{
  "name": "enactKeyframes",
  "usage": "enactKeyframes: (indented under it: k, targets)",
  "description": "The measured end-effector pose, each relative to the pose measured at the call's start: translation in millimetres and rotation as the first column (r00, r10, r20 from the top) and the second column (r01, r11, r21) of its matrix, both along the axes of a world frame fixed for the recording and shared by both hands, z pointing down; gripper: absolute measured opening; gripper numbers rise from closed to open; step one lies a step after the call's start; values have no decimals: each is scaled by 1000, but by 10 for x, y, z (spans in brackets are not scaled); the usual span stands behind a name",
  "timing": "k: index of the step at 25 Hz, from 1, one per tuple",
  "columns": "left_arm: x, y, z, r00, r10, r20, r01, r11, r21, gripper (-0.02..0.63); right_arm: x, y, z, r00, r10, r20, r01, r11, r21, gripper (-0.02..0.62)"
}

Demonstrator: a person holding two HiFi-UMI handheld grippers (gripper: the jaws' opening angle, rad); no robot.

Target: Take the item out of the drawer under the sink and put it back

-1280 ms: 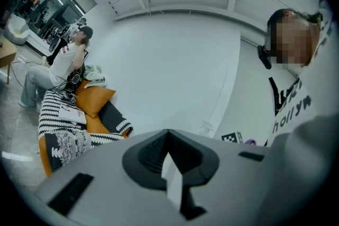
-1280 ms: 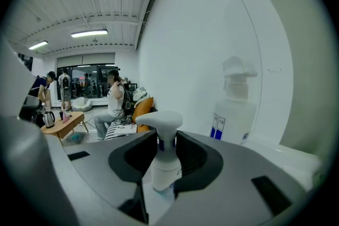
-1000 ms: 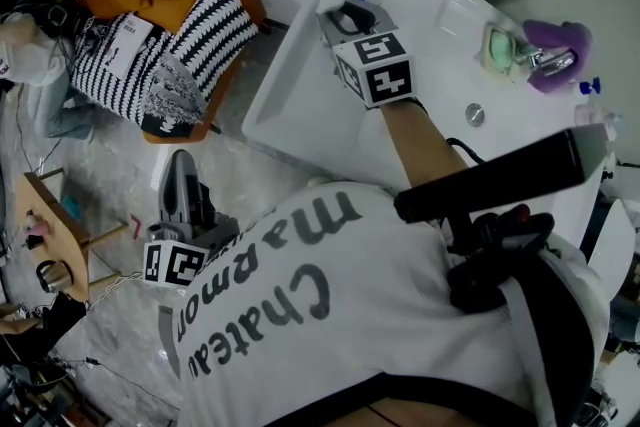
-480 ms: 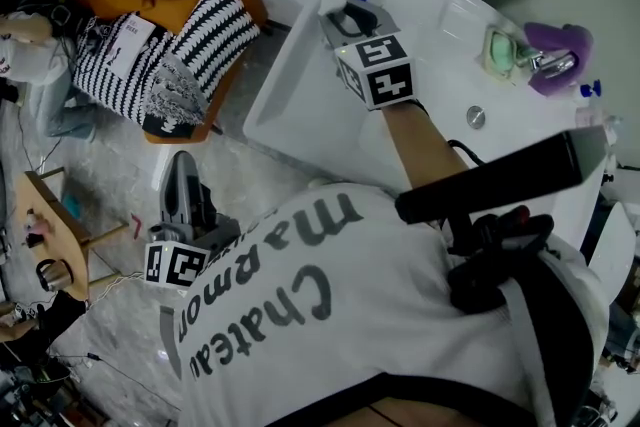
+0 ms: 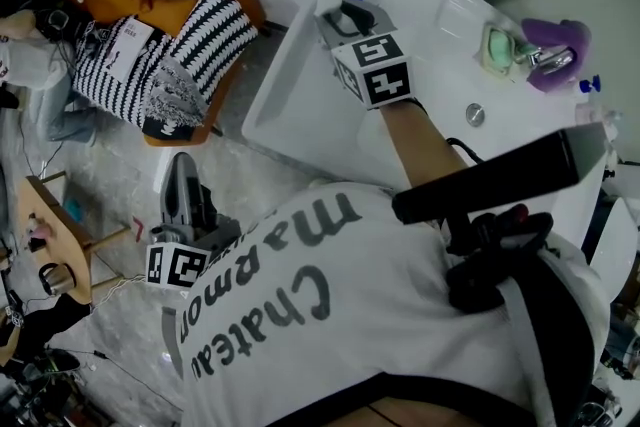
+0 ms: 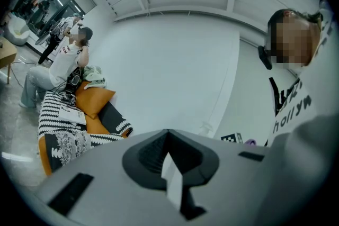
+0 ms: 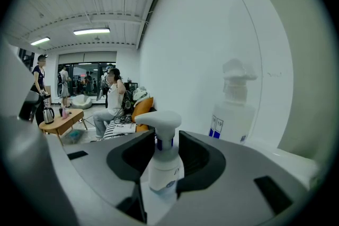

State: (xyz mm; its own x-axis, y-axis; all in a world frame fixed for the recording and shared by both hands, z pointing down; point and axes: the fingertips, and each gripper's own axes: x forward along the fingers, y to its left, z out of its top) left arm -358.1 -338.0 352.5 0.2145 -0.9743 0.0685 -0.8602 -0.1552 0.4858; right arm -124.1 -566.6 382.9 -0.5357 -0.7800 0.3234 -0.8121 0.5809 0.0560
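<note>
The spray bottle [image 7: 165,159] stands upright right inside the gap of the right tongs [image 7: 167,137]. Its trigger head rises above the jaws and its long axis is vertical, crosswise to the tongs' nearly level reach. These tongs are spread and have just been opening, and the pads seem to be just off the bottle's sides. In the head view they sit at upper centre, over the white surface by the sink [image 5: 470,115]; whether that is the pulled-out drawer or the tabletop I cannot tell. A larger bottle [image 7: 230,114] stands beyond, by the wall. The left tongs [image 5: 180,177], pressed together and empty, hang well apart at lower left. The right hand is plainly nearer, and backing straight off would likely clear the bottle.
</note>
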Motion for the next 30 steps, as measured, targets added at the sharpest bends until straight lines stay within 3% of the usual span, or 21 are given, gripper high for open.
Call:
enactKeyframes:
  k: [5, 19, 30]
  targets:
    - [-97, 70, 162, 1000, 8, 19, -7, 999, -32, 9, -4, -8, 2, 1000, 1, -3, -1, 1000, 2, 150]
    - [-29, 17, 27, 1000, -9, 1, 9, 1000, -1, 9, 5, -18, 17, 1000, 0, 13, 0, 1000, -21, 177]
    - [-91, 62, 147, 1000, -5, 12, 5, 1000, -25, 9, 35, -18, 0, 1000, 3, 8, -3, 1000, -20, 200]
